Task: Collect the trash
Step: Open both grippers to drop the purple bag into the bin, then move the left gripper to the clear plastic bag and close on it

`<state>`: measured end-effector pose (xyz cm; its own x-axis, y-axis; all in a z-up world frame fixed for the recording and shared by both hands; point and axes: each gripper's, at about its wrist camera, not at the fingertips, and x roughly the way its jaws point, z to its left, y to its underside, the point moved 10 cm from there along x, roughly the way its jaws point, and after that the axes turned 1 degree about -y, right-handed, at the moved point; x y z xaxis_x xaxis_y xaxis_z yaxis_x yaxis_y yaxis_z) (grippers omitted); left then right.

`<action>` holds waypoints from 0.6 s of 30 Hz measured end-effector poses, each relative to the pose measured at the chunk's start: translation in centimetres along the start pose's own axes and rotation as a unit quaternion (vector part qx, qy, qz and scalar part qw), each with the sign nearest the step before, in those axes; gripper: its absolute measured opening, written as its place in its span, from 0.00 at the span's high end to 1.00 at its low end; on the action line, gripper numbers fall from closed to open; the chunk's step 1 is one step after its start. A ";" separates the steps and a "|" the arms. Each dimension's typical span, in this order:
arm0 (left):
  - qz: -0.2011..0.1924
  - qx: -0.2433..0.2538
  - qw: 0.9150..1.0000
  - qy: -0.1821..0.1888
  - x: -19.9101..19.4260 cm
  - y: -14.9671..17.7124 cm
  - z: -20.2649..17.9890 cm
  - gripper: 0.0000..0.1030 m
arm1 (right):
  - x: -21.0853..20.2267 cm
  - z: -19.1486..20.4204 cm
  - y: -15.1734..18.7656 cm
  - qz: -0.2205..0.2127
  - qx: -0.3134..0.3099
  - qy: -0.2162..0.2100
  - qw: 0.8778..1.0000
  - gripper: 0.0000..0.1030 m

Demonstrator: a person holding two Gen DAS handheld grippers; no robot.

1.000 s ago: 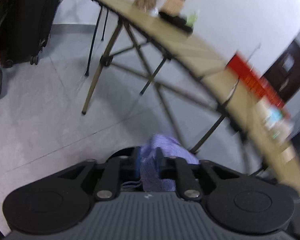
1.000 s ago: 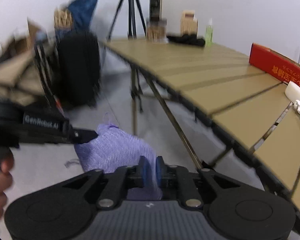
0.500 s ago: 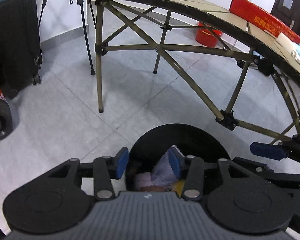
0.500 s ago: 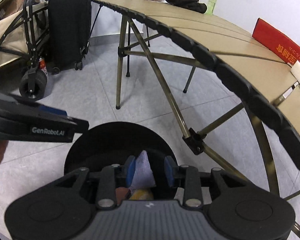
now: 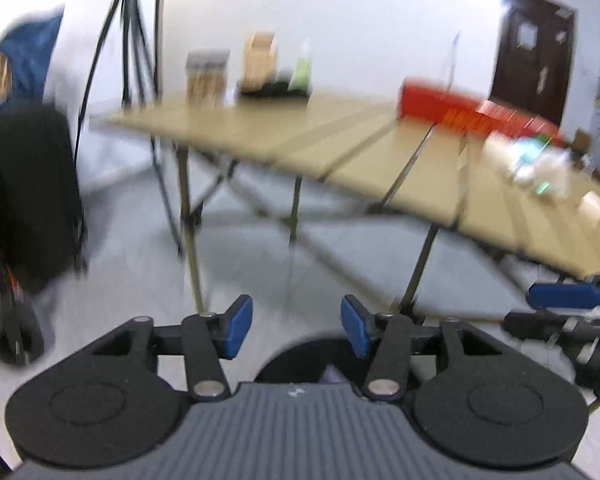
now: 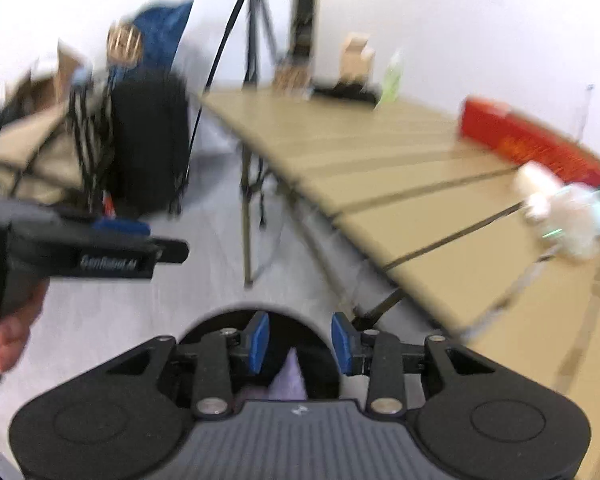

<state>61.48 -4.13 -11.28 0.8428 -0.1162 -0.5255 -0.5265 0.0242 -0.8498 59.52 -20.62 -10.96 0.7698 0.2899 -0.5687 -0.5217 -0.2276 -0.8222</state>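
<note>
A round black trash bin [image 6: 312,328] stands on the grey floor just in front of the folding table's near edge, and inside it a crumpled lilac cloth [image 6: 290,376] pokes up in a peak, its tip also showing low in the bin [image 5: 332,374] from the left.

Left hand-held gripper [image 5: 296,330], jaws just opening and empty, above black bin [image 5: 300,360] beside folding table [image 5: 340,148].
</note>
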 end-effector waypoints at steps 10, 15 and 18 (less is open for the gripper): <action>-0.048 0.037 0.991 0.116 1.1 -7.4 -15.5 0.30 | -7.0 -19.1 -3.2 -0.111 0.150 0.195 0.963 0.53; -0.025 0.065 0.987 0.147 5.8 -10.1 -23.6 0.30 | -4.8 -25.8 -2.9 -0.073 0.174 0.232 0.954 0.53; -0.012 0.081 0.986 0.148 8.3 -10.4 -26.8 0.30 | -3.0 -28.0 -1.8 -0.052 0.207 0.220 0.952 0.54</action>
<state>70.97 -31.98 -5.73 0.7728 -0.4028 -0.4905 -0.4618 0.1733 -0.8699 68.45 -47.09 -7.07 0.8572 -0.1474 -0.4934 -0.4641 0.1943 -0.8642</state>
